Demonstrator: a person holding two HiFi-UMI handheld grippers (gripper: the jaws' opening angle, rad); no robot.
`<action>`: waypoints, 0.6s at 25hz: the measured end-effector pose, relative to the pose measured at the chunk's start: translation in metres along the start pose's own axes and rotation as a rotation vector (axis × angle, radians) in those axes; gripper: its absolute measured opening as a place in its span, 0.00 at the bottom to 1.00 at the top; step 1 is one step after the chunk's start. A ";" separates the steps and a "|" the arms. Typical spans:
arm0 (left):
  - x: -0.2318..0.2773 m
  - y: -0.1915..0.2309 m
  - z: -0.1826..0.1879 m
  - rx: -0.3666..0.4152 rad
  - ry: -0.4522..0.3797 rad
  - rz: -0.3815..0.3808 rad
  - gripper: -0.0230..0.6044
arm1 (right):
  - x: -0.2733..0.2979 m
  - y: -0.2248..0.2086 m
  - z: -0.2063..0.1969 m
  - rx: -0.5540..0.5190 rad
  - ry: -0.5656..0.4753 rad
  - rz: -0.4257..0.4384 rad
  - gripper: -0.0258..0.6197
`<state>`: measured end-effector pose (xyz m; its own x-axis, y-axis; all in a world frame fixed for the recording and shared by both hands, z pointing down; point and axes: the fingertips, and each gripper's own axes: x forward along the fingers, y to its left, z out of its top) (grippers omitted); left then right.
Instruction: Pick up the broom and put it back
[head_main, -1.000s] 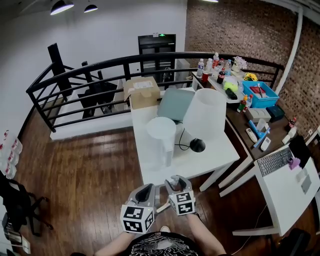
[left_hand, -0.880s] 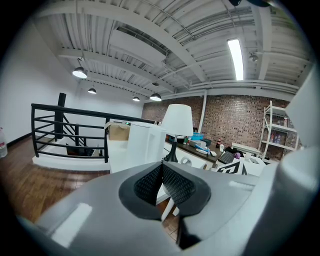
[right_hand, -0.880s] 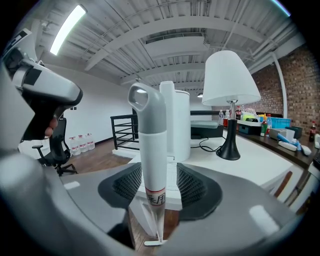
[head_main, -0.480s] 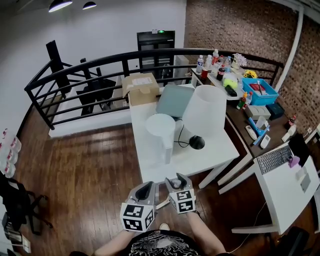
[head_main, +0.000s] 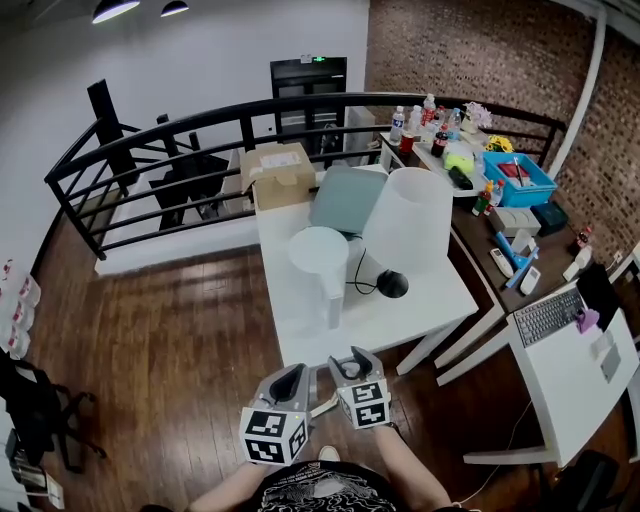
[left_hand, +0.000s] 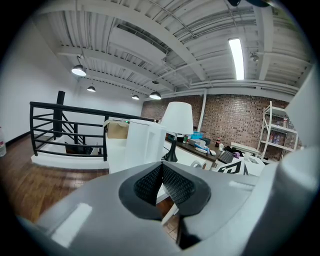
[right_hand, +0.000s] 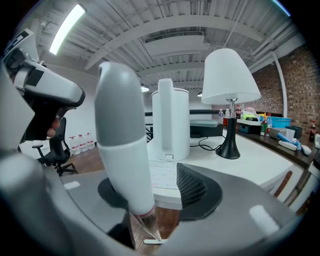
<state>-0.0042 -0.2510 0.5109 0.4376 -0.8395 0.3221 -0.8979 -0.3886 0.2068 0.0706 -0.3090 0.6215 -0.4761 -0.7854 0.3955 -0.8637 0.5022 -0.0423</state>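
My left tool (left_hand: 161, 169) is closed, its black ribbed pads (left_hand: 177, 186) meeting with nothing between them. My right tool (right_hand: 162, 192) stands open. The broom's grey-and-white round handle (right_hand: 122, 145) rises between its jaws, hard against the left one, with a clear gap to the right pad (right_hand: 196, 187). Both tools hover close together over the wooden floor (head_main: 170, 340), just short of the white bench (head_main: 300, 325).

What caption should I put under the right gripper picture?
Broom handle between the right gripper's parted fingers, white lamp on the table ahead.
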 end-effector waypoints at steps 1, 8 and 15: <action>0.000 0.000 0.000 0.000 0.002 -0.002 0.04 | -0.001 0.001 0.001 -0.002 -0.003 -0.001 0.33; -0.006 -0.001 0.000 0.000 0.010 -0.029 0.04 | -0.018 0.012 0.012 0.005 -0.032 -0.028 0.33; -0.016 -0.008 0.000 0.009 0.023 -0.093 0.04 | -0.047 0.024 0.031 0.000 -0.091 -0.091 0.33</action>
<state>-0.0039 -0.2344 0.5043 0.5202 -0.7908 0.3226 -0.8535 -0.4680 0.2290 0.0674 -0.2709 0.5737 -0.4086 -0.8575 0.3127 -0.9041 0.4272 -0.0098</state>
